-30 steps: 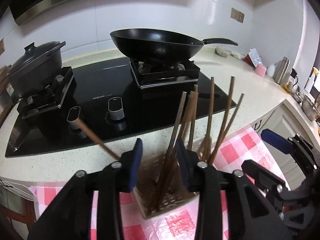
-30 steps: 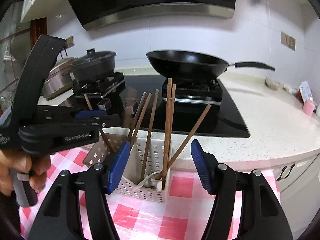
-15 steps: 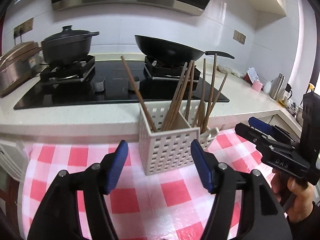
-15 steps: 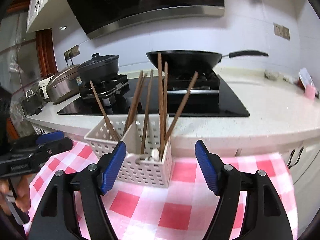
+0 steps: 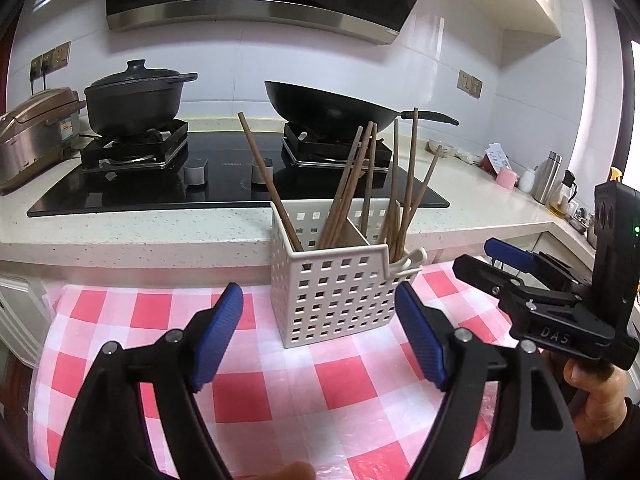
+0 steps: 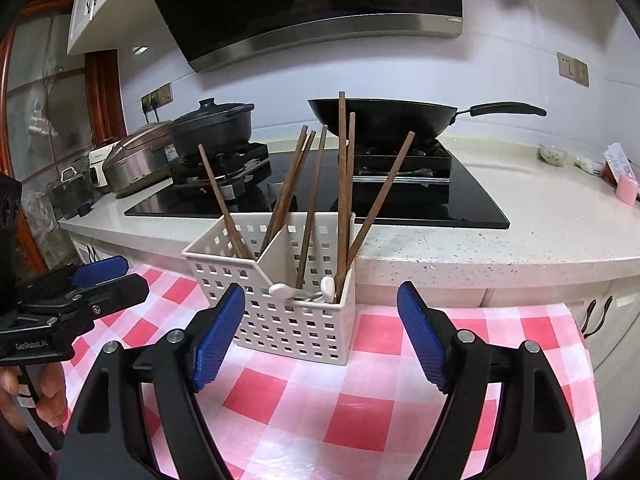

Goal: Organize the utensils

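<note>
Both grippers backed off and spread wide, nothing held: left gripper and right gripper just finished opening, jaws bare, basket beyond the tips and untouched. A second earlier, hovered right over the chopsticks; now pulled back over the checked cloth. Basket stood on that cloth by the counter edge, chopsticks upright in both compartments, white spoon in the right one. Probably done sorting.

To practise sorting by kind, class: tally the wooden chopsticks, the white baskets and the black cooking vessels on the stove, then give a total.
Wooden chopsticks: 7
White basket: 1
Black cooking vessels: 2 (lidded pot, wok)
Total: 10
</note>
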A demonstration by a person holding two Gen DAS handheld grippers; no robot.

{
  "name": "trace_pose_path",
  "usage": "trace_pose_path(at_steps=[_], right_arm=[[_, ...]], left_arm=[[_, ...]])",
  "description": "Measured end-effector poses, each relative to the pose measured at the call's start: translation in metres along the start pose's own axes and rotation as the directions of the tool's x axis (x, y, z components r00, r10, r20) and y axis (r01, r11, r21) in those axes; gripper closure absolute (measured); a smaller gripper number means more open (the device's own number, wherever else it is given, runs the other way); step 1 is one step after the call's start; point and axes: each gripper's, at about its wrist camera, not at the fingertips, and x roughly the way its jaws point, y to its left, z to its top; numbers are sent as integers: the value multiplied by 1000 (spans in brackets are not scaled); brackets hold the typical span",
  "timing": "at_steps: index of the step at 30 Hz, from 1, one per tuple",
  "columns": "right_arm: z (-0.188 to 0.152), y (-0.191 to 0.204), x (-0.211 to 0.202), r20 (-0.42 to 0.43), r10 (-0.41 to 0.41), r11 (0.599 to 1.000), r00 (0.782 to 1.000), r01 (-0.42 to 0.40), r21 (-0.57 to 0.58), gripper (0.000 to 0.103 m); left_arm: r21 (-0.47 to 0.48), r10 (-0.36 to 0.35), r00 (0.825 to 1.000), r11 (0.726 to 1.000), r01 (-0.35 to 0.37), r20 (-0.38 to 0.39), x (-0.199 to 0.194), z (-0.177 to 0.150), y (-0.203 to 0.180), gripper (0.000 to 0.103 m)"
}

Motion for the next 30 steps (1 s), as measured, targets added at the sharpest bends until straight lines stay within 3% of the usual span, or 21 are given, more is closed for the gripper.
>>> trace_pose_path(at_steps=[30], right_arm=[[-1,1,-5,-1,12,1000,1000,-12,2,27]], left_arm=[[9,-10,1000,1000,10,-3,-1,-2,-2,20]])
